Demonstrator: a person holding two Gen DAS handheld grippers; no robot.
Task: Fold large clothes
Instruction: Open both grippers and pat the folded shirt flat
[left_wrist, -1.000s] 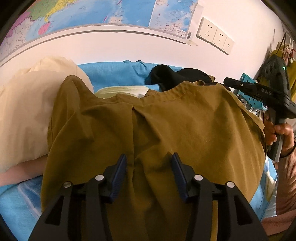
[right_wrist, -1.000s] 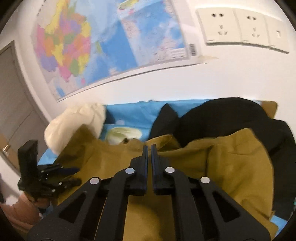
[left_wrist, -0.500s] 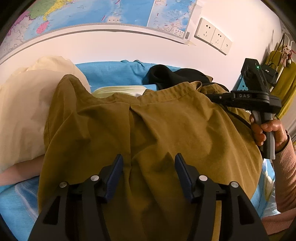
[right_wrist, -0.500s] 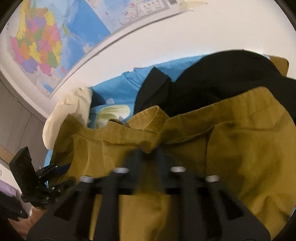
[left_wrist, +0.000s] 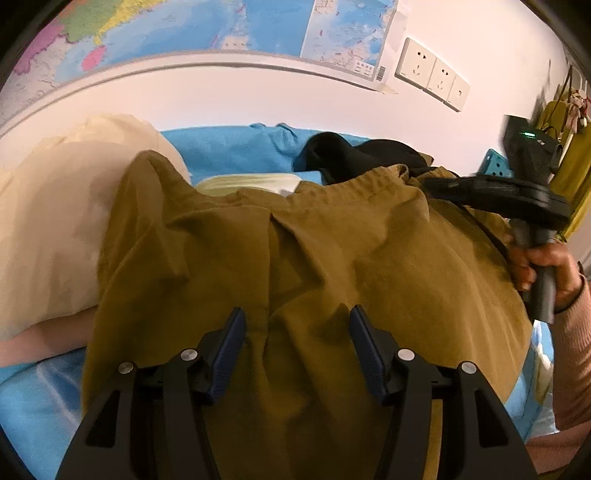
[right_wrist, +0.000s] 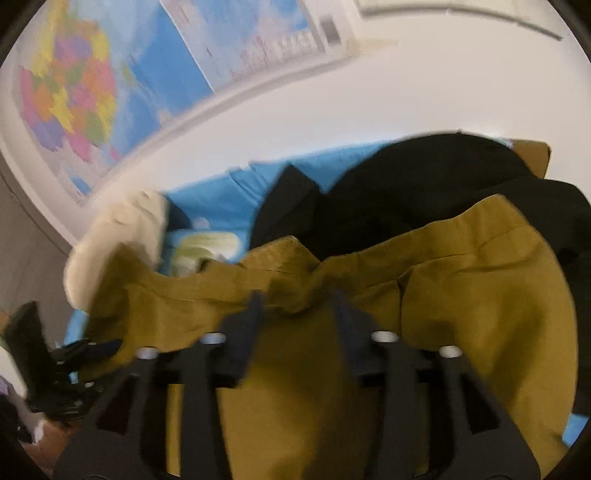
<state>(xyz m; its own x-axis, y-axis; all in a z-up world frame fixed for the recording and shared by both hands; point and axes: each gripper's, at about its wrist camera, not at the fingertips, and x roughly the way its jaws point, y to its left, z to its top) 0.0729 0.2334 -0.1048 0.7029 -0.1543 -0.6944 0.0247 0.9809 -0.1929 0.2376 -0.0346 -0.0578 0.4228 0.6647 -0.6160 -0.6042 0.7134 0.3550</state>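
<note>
A large mustard-brown garment (left_wrist: 303, 266) lies spread over the blue bed, its hem edge toward the wall; it also fills the right wrist view (right_wrist: 461, 295). My left gripper (left_wrist: 295, 332) is open, jaws wide apart just above the garment's near part. My right gripper (right_wrist: 295, 306) is open over a bunched fold near the garment's far edge; the view is blurred. The right gripper also shows in the left wrist view (left_wrist: 517, 192), held by a hand at the garment's right side.
A cream pillow (left_wrist: 48, 221) lies at the left. A black garment (right_wrist: 424, 184) is heaped behind the brown one by the wall. The blue sheet (left_wrist: 229, 151) runs to a white wall with a map (left_wrist: 184, 26) and sockets (left_wrist: 432, 74).
My right gripper was shut a second ago and is now open, after dropping toward the garment. The garment's far right edge has shifted and rumpled. My left gripper stays open, barely moved.
</note>
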